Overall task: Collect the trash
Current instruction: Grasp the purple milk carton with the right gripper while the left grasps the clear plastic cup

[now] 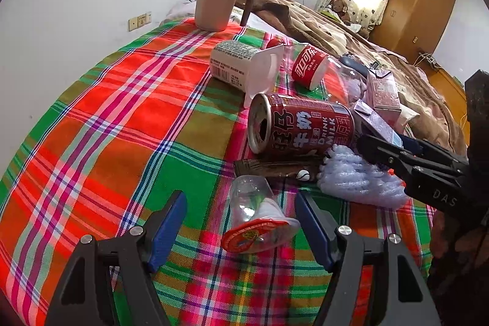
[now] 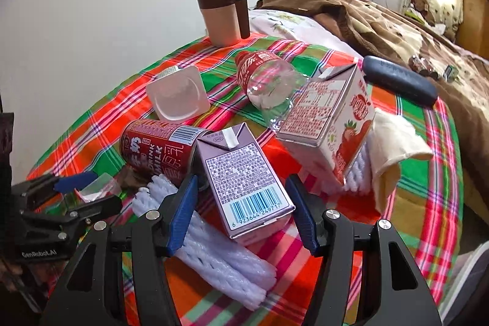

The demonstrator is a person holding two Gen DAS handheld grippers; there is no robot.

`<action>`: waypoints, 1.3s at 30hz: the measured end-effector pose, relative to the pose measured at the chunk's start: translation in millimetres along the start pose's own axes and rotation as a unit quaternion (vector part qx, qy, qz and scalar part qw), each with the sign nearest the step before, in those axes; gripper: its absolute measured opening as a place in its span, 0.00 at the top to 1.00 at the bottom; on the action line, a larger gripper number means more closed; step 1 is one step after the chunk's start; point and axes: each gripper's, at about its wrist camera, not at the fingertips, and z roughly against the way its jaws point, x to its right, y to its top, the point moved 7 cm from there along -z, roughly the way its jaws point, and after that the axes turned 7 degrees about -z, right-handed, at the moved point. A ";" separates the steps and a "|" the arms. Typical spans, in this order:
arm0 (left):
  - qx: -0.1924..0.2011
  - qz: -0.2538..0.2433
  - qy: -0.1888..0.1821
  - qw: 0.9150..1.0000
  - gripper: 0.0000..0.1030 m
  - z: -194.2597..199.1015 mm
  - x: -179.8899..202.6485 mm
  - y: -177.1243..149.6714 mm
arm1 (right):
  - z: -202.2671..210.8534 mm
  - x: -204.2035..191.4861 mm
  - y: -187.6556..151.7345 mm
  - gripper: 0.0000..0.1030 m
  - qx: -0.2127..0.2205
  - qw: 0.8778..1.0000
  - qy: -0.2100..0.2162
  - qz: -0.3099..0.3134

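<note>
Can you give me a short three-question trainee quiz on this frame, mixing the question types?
1. True or false: the red milk can stands upright on the plaid cloth.
2. What lies between the fingers of the right gripper? A) purple carton B) beige mug C) dark case
3. Name the item between the fingers of the left gripper.

Key
1. False: it lies on its side.
2. A: the purple carton, though the pads do not visibly press it.
3. The clear plastic cup with a red foil lid, lying on its side, not gripped.
</note>
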 end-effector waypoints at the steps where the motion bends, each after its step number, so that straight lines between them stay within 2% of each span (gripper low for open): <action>1: 0.001 -0.002 0.001 1.000 0.30 -0.2 0.4 0.1 | 1.0 0.3 -0.5 0.56 0.003 1.000 -0.002 -0.003; 3: 0.002 -0.001 0.000 1.000 0.30 -0.6 0.3 -0.4 | 1.6 2.0 -0.8 0.60 0.005 1.000 -0.006 -0.011; 6: 0.004 0.002 -0.004 1.000 0.31 1.0 0.0 -0.8 | 2.0 2.2 -1.8 0.60 0.007 1.000 -0.007 -0.015; 8: 0.003 0.001 -0.001 1.000 0.38 1.7 0.4 -2.3 | 3.0 1.9 -2.9 0.61 0.009 1.000 -0.008 -0.015; 10: 0.003 0.001 0.003 1.000 0.51 2.3 -1.0 -2.8 | 5.5 2.5 -3.6 0.61 0.015 1.000 -0.010 -0.018; 12: 0.004 0.004 0.006 1.000 0.57 3.9 -2.7 -2.9 | 7.2 3.4 -4.1 0.61 0.016 1.000 -0.008 -0.021; 26: 0.031 -0.024 0.002 0.999 0.57 30.9 16.8 0.9 | 27.7 7.3 -8.3 0.61 0.042 0.998 -0.007 -0.041; 39: 0.067 -0.073 -0.025 0.995 0.57 66.8 71.5 13.4 | 70.5 26.8 -10.6 0.61 0.081 0.994 -0.008 -0.079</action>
